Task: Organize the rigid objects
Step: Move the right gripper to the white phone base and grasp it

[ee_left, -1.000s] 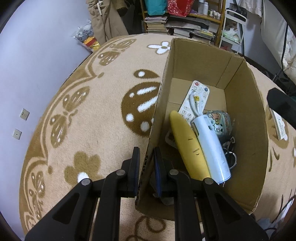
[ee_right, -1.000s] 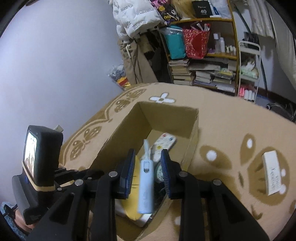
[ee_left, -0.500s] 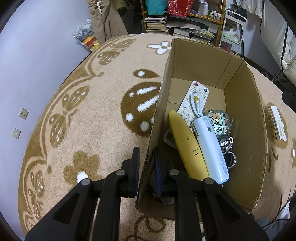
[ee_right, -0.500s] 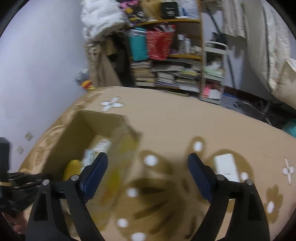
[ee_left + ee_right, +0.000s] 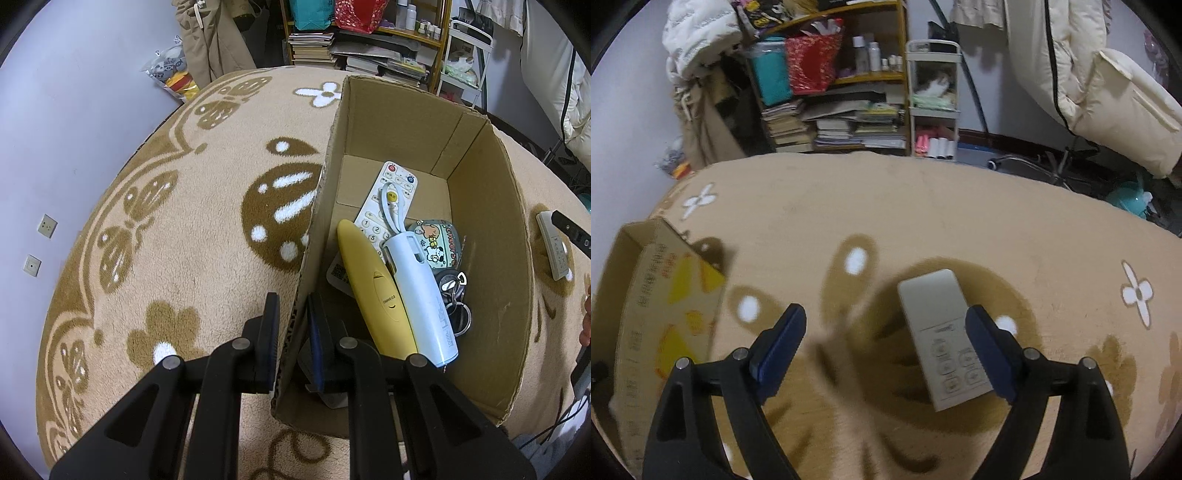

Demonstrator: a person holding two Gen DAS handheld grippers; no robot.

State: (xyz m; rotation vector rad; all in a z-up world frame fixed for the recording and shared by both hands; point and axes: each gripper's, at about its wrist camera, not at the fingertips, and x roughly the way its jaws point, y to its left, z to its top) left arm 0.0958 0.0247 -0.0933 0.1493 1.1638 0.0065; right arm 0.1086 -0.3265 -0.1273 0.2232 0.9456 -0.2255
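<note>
My left gripper (image 5: 292, 325) is clenched on the near-left wall of the open brown cardboard box (image 5: 487, 236), one finger outside on the carpet side and the other inside, the corrugated edge pinched between the pads. Inside the box I see a yellow elongated plastic remote (image 5: 373, 291) lying with its long axis running from the near side toward the far wall, tapered tip pointing away from me, and just beside it on the right a pale blue cylindrical device (image 5: 421, 299) lying parallel, its white looped strap (image 5: 389, 206) reaching toward the far wall. Under both lies a white flat remote with red and blue buttons (image 5: 388, 192), its button end toward the far-left corner. A round cartoon-printed tin (image 5: 437, 243) and a bunch of metal keys on rings (image 5: 456, 299) sit to the right of the blue device. My right gripper (image 5: 886, 341) is spread wide and holds nothing, low over the tan patterned carpet (image 5: 923, 206). Between its fingers, nearer the right one, lies a white rectangular remote with four grey buttons (image 5: 942, 336), flat on a brown patch of the carpet, long axis running away from me and leaning slightly left, button end nearest. It lies outside the box, well apart from it; the box's printed outer wall (image 5: 661, 306) shows at the left of the right wrist view.
</note>
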